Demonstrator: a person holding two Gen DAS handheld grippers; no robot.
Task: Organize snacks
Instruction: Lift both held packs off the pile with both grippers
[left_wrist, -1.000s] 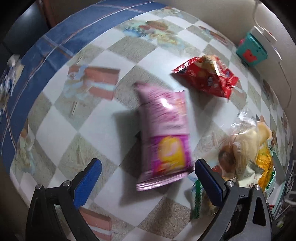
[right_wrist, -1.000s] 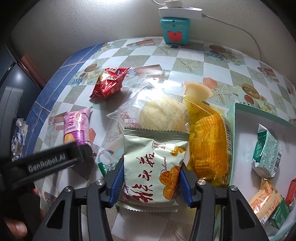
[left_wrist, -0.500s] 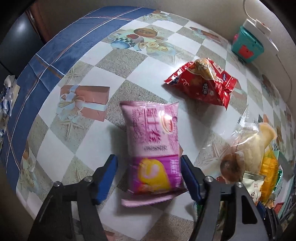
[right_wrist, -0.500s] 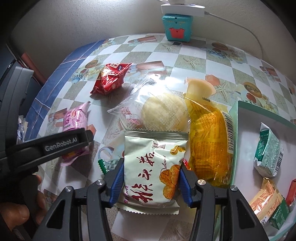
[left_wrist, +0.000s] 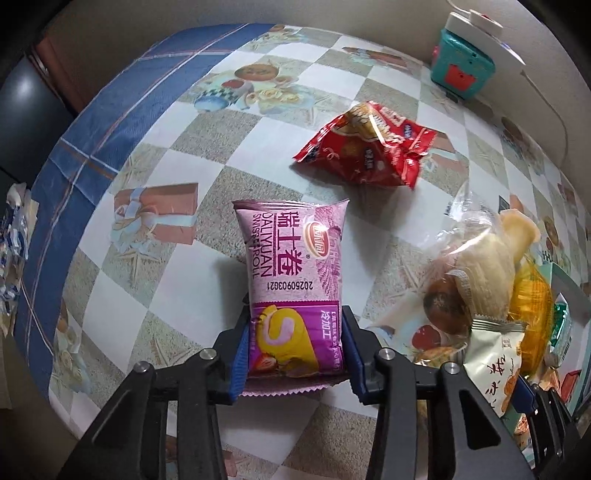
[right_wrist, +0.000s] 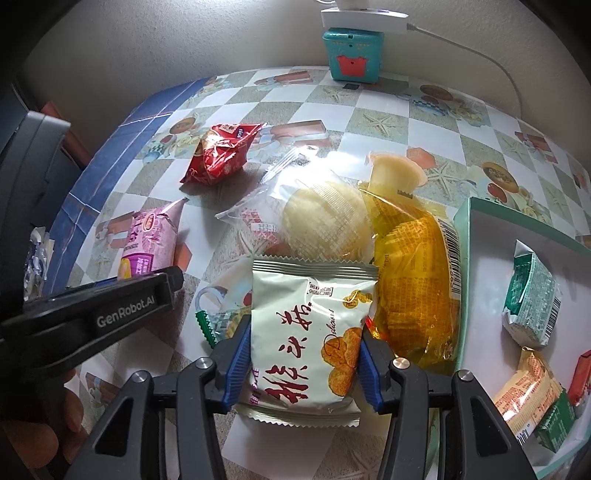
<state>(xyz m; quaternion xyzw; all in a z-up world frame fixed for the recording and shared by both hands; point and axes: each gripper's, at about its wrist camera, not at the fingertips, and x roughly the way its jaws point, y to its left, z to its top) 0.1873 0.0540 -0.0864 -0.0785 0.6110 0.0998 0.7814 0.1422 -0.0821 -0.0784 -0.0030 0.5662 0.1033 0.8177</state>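
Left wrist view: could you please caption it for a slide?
Left gripper shut on pink roll pack; red bag behind.

We are viewing from two fisheye cameras, each looking steeply down along its hand-held gripper, close above the surface (left_wrist: 122, 280). The left view is facing the blue-bordered end; the right view is facing the wall. Both are sharing the pink packet (left_wrist: 295, 288) (right_wrist: 149, 240), red packet (left_wrist: 369, 151) (right_wrist: 218, 155) and teal box (left_wrist: 461, 70) (right_wrist: 352, 59).

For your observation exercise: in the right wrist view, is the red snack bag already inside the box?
No, the red snack bag lies on the tablecloth, far from the box.
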